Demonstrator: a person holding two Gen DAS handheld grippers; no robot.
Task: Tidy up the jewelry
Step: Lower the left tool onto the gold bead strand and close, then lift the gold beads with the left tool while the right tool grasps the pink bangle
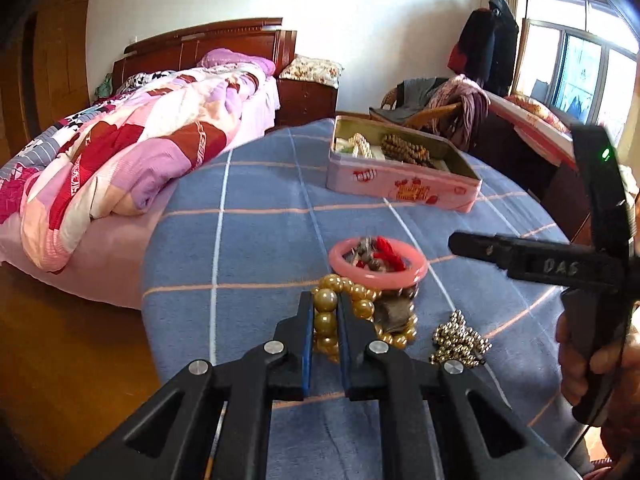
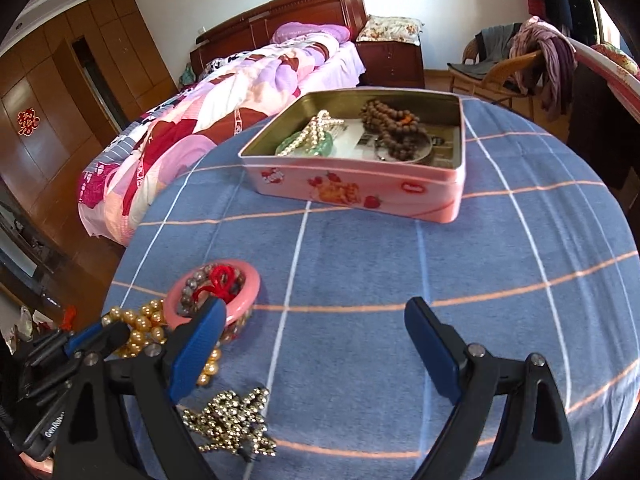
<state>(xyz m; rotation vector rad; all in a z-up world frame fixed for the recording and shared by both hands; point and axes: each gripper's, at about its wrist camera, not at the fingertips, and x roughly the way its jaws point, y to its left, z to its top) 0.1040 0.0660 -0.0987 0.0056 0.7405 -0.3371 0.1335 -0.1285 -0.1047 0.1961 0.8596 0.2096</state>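
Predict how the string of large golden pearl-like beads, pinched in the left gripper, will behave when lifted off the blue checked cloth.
The golden bead string will probably drape limply, since its strands already lie in loose loops. The round glossy beads may slip between the left gripper pads. It might drag the pink bangle resting against it.

Handwritten "DAS" on the right gripper [image 1: 560, 268] — nothing else legible.

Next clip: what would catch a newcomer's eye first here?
The left claw is shut on a strand of golden beads at the near edge of the blue checked cloth. Right behind them lies a pink bangle. Farther back stands an open pink tin with jewelry inside.
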